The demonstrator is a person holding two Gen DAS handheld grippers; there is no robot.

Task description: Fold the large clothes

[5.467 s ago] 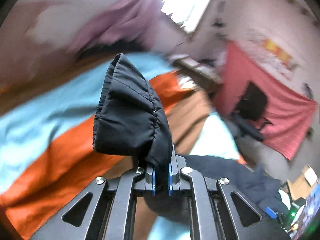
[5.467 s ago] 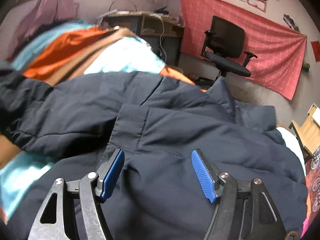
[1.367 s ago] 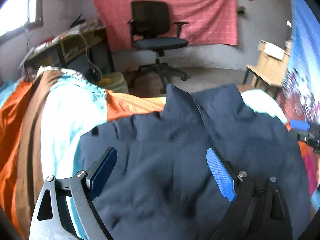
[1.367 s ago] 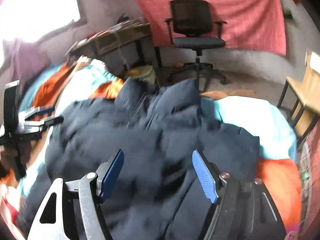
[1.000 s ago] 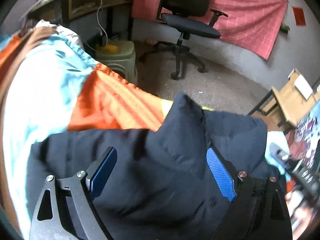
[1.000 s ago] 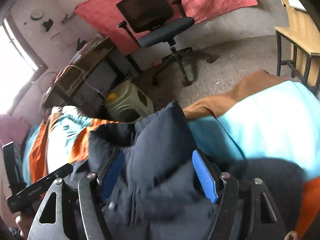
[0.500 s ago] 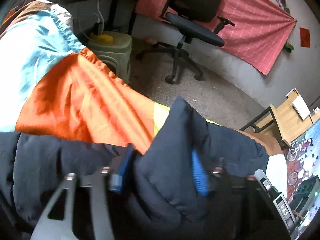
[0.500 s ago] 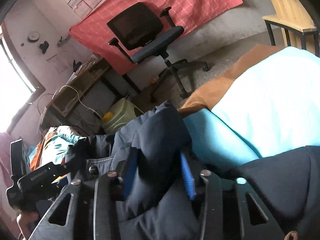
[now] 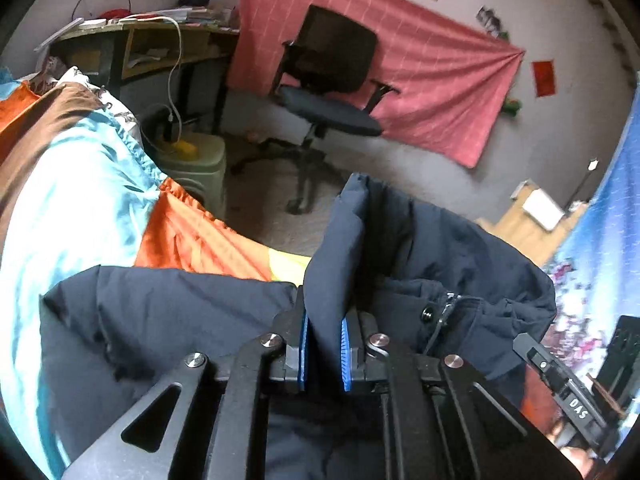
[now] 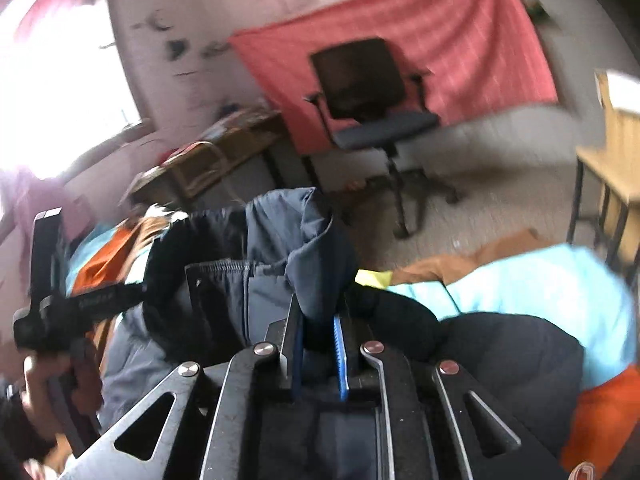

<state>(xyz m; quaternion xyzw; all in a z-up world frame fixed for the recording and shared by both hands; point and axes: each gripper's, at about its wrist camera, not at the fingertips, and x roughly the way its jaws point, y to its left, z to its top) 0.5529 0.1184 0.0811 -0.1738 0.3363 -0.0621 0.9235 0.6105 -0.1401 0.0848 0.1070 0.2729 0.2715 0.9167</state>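
With both grippers having just been closing, the left gripper [image 9: 323, 354] and the right gripper [image 10: 318, 354] each clench a padded fold of the dark jacket [image 9: 168, 320], which lies on the bed [image 9: 72, 184]. Step in hand: lifting the gripped edge. Next, both fingers likely carry it evenly across the body, keeping the fabric taut

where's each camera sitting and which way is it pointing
Left wrist: sits on the left gripper, looks along its fingers over the dark jacket toward the office chair; its blue pads pinch a jacket fold, and the right gripper shows at the lower right.
Right wrist: sits on the right gripper, which is shut on the jacket, facing the same chair; the left gripper and a hand show at the left.
Shared: jacket, chair, bedspread, red cloth.
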